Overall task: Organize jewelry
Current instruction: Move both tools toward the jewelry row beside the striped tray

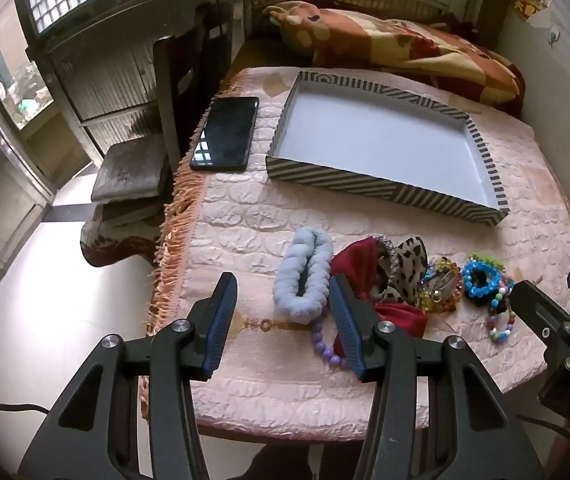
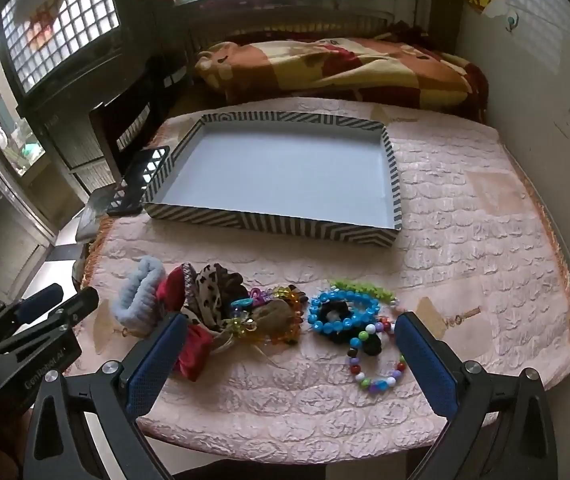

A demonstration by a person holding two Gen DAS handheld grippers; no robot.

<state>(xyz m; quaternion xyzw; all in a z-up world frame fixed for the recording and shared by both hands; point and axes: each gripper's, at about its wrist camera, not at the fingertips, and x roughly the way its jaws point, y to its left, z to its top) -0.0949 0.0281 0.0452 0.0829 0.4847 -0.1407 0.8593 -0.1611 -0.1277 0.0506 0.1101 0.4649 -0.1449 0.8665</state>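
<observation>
Striped tray [image 2: 269,222]: shallow, rectangular, grey-and-white striped walls, pale floor, nothing in it; far side of tabletop [image 2: 465,216].
Pale blue fluffy scrunchie [image 2: 141,296]: left end of near row.
Red velvet scrunchie [image 2: 193,350] and leopard-print scrunchie [image 2: 211,294]: bunched, touching.
Amber bead cluster [image 2: 285,320]: centre.
Blue bead bracelet [image 2: 343,312], multicoloured bead bracelet [image 2: 377,364]: right, overlapping.

Both grippers: black angular frames with silver screws, blue ribbed fingers [image 1: 221,320], white lettering.
</observation>
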